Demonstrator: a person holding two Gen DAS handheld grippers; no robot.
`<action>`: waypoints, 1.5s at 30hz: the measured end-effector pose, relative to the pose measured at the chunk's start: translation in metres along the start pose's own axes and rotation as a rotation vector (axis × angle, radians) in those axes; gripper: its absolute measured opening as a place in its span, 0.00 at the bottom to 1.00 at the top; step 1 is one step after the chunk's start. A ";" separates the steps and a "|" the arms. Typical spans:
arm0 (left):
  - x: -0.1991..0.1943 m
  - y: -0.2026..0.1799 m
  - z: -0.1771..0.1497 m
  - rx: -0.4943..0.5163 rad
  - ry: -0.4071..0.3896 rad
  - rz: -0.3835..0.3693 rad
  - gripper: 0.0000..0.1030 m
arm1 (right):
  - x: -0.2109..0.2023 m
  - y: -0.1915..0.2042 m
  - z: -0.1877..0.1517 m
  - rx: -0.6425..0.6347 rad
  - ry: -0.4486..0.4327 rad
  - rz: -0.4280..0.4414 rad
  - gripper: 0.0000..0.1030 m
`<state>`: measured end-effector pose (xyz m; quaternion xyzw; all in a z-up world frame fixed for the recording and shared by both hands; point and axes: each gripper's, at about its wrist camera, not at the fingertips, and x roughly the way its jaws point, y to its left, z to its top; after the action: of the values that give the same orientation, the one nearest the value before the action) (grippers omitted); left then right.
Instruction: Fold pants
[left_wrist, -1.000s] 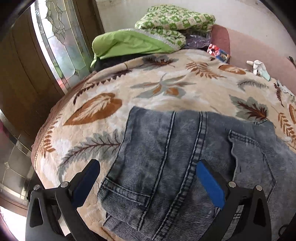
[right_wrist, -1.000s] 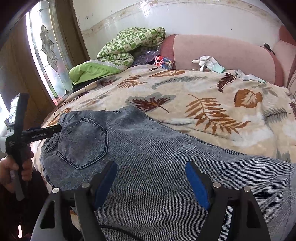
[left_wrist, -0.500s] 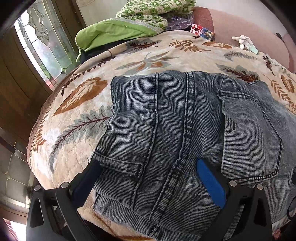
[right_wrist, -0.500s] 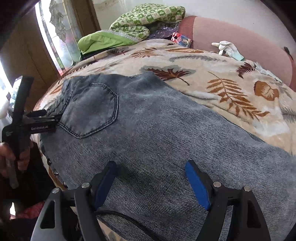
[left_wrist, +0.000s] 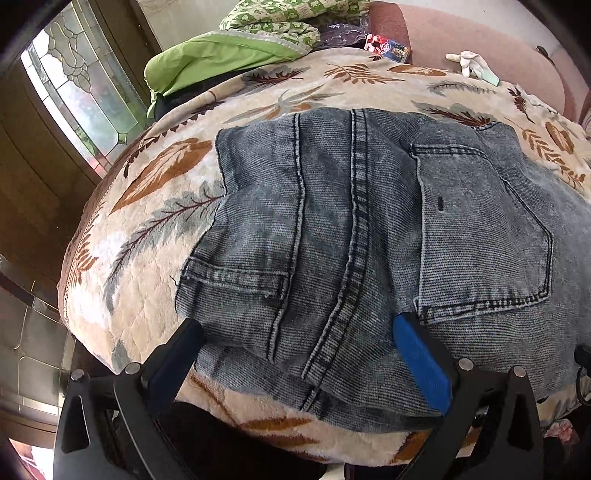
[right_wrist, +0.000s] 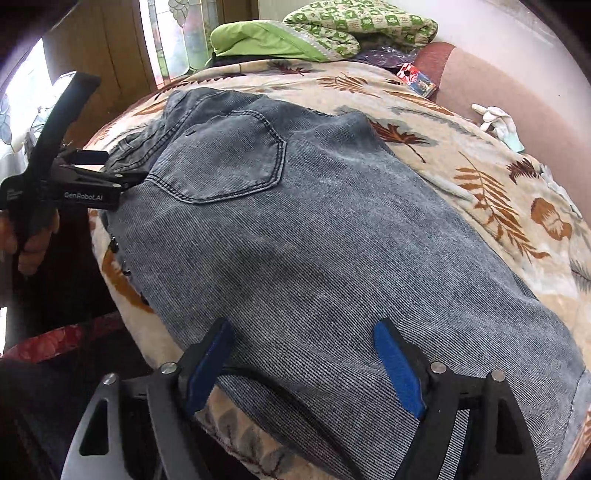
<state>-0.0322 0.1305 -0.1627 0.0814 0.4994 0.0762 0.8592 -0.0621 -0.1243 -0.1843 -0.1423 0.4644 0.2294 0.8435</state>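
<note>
Pants (left_wrist: 369, 236) of faded grey-blue denim are lying back-side up across the leaf-patterned blanket (left_wrist: 155, 206) that is covering the bed, with the waistband end hanging a little over the near edge. Through the left wrist camera we are seeing the centre seam running down the seat, a back pocket (left_wrist: 484, 236) to its right and the hem of a folded layer to its left. We are holding our left gripper (left_wrist: 299, 354) spread wide at the waistband edge, its blue pads (left_wrist: 421, 365) resting on or just above the denim; nothing is caught between them. Through the right wrist camera we are looking along the leg, which is stretching away to the right over the blanket. We are keeping our right gripper (right_wrist: 303, 354) released too, its two blue-lined fingers (right_wrist: 395, 369) standing wide apart over the thigh part of the cloth, and we cannot tell whether they are touching it. A black cable (right_wrist: 280, 391) is trailing across the denim just in front of that gripper. Our left hand (right_wrist: 33, 236) is showing at the far left of this view, gripping the handle of its tool at the waistband. At the head of the bed a green pillow (right_wrist: 269, 40) and a checked green quilt (right_wrist: 362, 22) are piled up, a white glove (right_wrist: 498, 118) is lying against the pink headboard (right_wrist: 517, 92), and a small colourful packet (right_wrist: 417, 79) is sitting nearby.
</note>
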 end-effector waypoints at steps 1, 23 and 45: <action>0.000 0.001 -0.004 0.001 0.009 -0.007 1.00 | -0.001 0.000 -0.001 -0.003 0.001 0.005 0.80; -0.060 -0.144 0.024 0.313 -0.209 -0.228 0.86 | -0.034 -0.103 -0.009 0.512 -0.155 -0.031 0.79; -0.022 -0.153 0.032 0.301 -0.061 -0.212 1.00 | -0.048 -0.168 -0.047 0.731 -0.100 -0.130 0.79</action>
<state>-0.0079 -0.0252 -0.1616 0.1582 0.4849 -0.0929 0.8551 -0.0311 -0.3009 -0.1641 0.1507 0.4641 0.0011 0.8729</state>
